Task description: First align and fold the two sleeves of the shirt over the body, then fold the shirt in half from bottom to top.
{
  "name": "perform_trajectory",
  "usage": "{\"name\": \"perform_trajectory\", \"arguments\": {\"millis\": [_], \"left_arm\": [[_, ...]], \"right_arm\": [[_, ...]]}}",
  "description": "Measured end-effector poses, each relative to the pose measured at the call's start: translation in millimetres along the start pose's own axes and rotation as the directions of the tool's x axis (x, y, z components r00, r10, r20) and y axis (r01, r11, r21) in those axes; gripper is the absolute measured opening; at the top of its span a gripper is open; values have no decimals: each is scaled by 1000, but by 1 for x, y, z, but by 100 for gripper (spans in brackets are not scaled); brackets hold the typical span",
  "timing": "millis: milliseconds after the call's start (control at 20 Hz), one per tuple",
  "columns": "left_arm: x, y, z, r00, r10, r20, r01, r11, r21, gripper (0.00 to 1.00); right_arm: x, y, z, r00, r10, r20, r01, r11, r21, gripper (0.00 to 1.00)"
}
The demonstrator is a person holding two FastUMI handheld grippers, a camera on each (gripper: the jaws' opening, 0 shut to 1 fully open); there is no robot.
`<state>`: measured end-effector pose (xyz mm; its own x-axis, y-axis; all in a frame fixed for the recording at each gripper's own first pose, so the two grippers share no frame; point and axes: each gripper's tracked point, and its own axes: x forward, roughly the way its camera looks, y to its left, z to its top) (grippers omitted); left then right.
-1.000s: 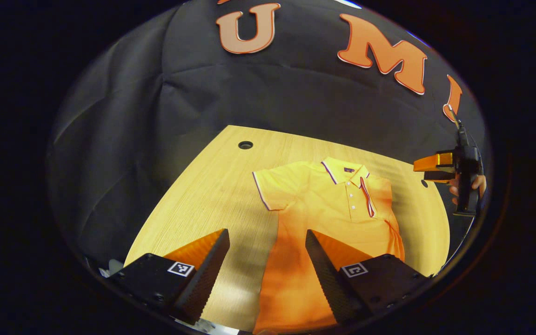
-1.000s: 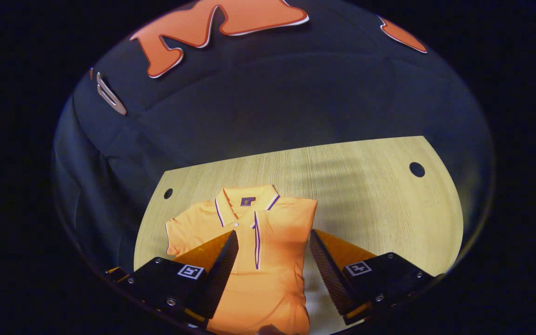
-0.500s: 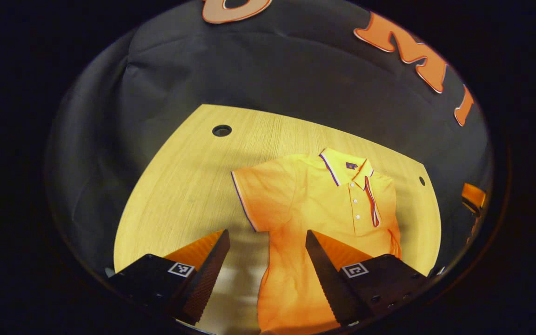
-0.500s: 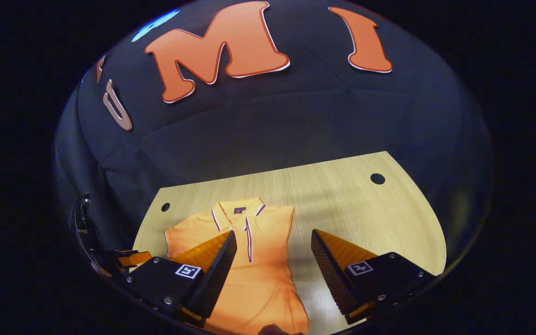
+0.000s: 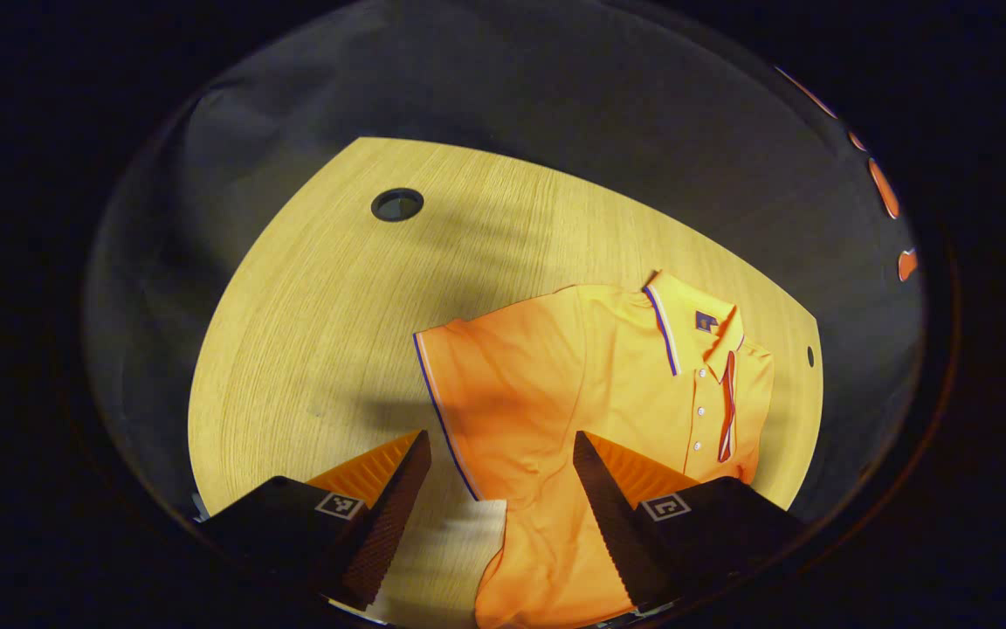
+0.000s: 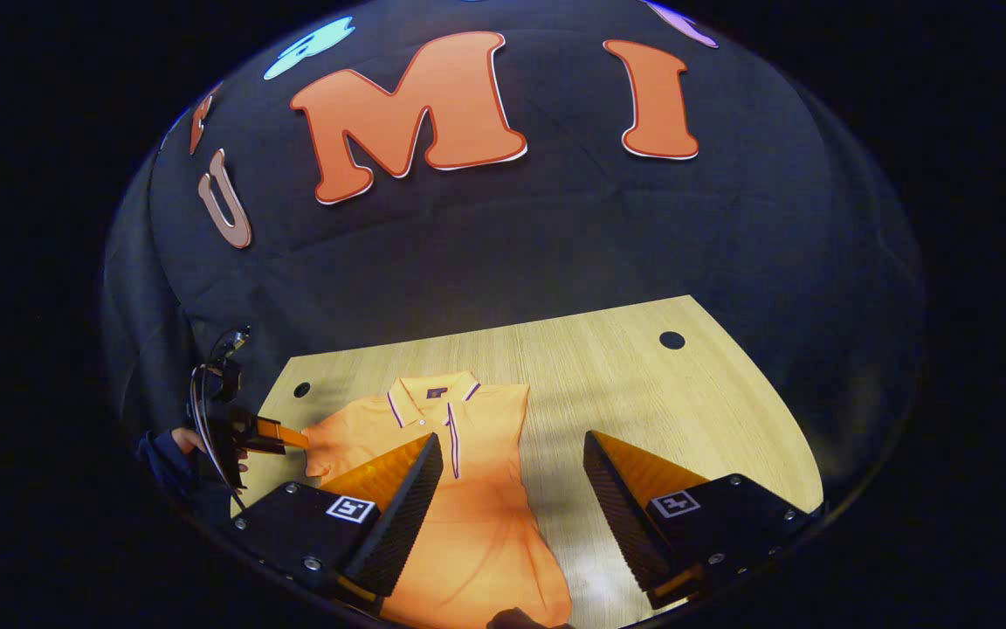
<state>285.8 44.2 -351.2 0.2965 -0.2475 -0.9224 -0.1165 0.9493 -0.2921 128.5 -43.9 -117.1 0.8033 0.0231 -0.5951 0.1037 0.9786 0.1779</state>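
Observation:
An orange polo shirt (image 5: 634,384) lies face up on the wooden table (image 5: 328,288), collar (image 5: 686,319) at the far side. One short sleeve (image 5: 485,384) is spread flat to the side, and its trimmed edge runs between the fingers of my open left gripper (image 5: 500,489), which hovers just above it. The other side of the shirt (image 6: 468,498) has a straight edge with its sleeve folded in over the body. My right gripper (image 6: 512,498) is open above the shirt's lower half and holds nothing. In the right gripper view the left gripper (image 6: 293,435) points at the spread sleeve, held by a hand (image 6: 182,439).
The table has round cable holes (image 5: 397,204) (image 6: 671,340) near its far corners. Bare wood (image 6: 686,411) stretches beside the shirt's folded side. Black cloth hangs behind the table's far edge.
My left gripper has dropped and moved in over the spread sleeve. My right gripper has drawn back and up from the shirt, still open.

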Motion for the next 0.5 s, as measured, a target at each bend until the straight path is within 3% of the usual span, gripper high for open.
{"name": "perform_trajectory", "arguments": {"millis": [100,250,500], "left_arm": [[12,-4,3,998,-33,-60,30,999,-43,98],[32,18,12,994,48,-94,-50,999,-22,98],[48,20,28,992,86,-90,-88,996,-16,97]], "right_arm": [[-8,-9,-6,999,-30,12,30,1000,-1,99],[-18,-23,-15,997,-75,20,75,997,-2,99],[-30,-33,-19,994,-104,38,104,995,-9,99]]}}
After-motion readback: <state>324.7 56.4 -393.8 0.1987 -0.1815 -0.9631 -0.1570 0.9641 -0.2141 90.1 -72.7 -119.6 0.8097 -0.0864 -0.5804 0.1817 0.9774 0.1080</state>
